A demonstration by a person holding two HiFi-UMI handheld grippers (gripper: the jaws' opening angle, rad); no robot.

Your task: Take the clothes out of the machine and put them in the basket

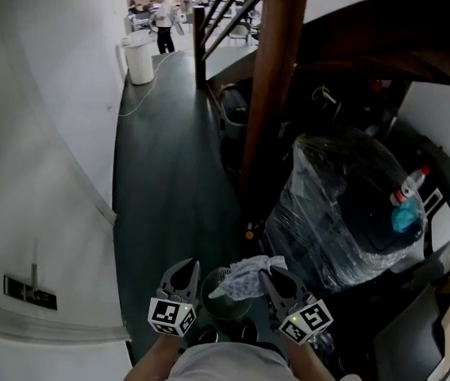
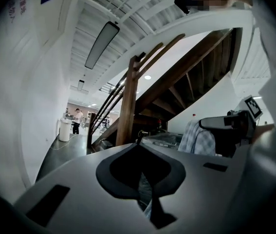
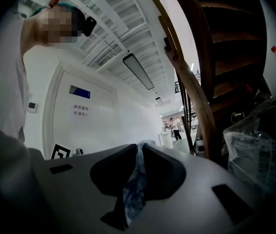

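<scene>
The right tool (image 3: 140, 146) is pinching a pale blue-and-white checked cloth garment (image 1: 244, 276) between jaws closed tight on it, with a fold trailing down between them. The left tool (image 2: 137, 146) is sitting with its jaws together at the tips, gripping nothing I can make out. The garment is hanging between the two tools, just above a dark green round container (image 1: 225, 308), likely the basket. The fabric looks light, soft and floppy, so it will be sagging and draping. A bunched fold is probably the safest place to grip it.
</scene>
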